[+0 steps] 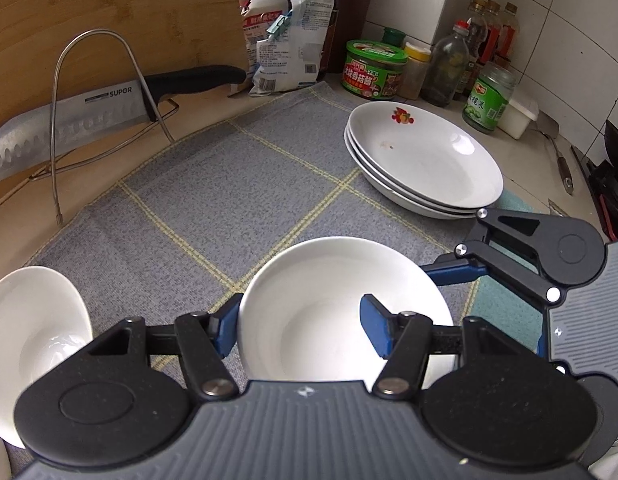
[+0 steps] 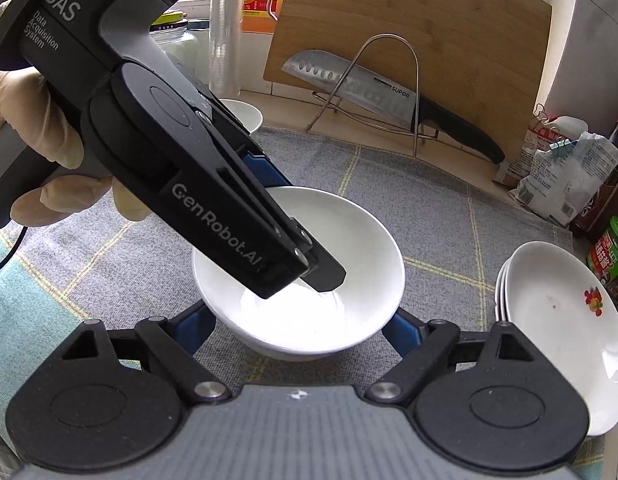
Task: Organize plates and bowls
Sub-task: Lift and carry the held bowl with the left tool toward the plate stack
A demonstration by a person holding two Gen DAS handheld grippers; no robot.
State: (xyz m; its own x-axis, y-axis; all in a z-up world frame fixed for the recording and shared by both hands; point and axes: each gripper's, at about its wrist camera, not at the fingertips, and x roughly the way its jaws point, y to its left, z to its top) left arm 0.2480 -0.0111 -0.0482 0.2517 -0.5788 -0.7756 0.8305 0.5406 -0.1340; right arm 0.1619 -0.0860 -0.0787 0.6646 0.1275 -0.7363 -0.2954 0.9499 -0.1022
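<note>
A white bowl (image 1: 341, 304) (image 2: 305, 280) sits on the grey checked cloth (image 1: 237, 184). My left gripper (image 1: 299, 330) is open, one finger outside the bowl's left rim and one finger inside it. In the right wrist view the left gripper (image 2: 309, 276) reaches down into the bowl. My right gripper (image 2: 299, 326) is open with a blue finger on each side of the bowl's near wall; it also shows at the right of the left wrist view (image 1: 469, 270). A stack of three white plates (image 1: 421, 160) (image 2: 565, 332) lies to the right. A second white bowl (image 1: 33, 332) (image 2: 245, 114) sits to the left.
A cleaver (image 1: 69, 128) rests in a wire rack (image 1: 97, 80) against a wooden cutting board (image 2: 429, 40). Bags, jars and bottles (image 1: 373, 68) line the back wall. A spatula (image 1: 557, 152) lies at the far right.
</note>
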